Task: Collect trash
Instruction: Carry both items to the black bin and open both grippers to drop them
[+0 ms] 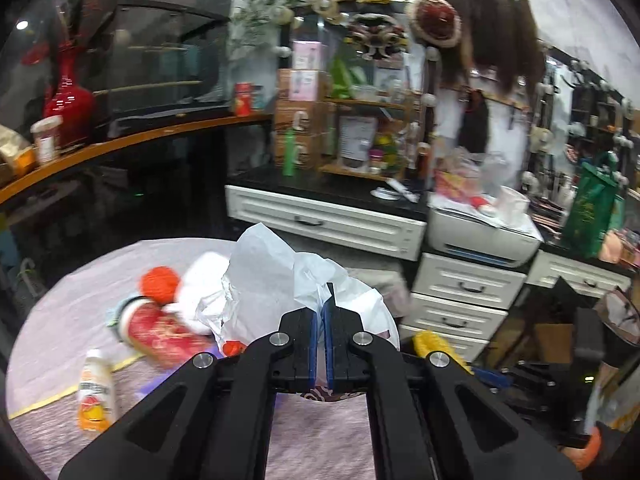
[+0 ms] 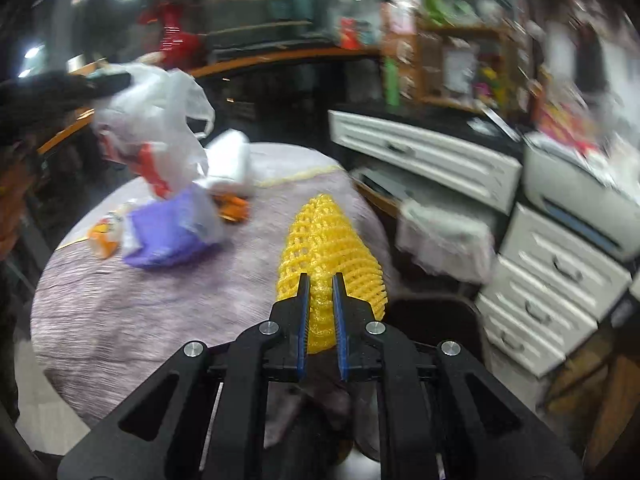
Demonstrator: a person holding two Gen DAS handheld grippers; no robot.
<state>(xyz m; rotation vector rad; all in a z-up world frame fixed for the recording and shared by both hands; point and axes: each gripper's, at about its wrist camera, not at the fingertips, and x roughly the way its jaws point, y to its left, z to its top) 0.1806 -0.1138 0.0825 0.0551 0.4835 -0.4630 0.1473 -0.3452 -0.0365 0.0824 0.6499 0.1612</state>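
Up close, the left gripper had its jaws pinched on a thin white plastic bag above the round table under a lilac cloth, white drawers behind. Rightward, the right gripper clamped a yellow foam net sleeve over the table's edge.

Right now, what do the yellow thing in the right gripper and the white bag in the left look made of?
Yellow net: looks like soft foam mesh, matte, with an open lattice that bunches where the right gripper pinches it. White bag: thin plastic film, translucent and crinkled, gathered in the left gripper.
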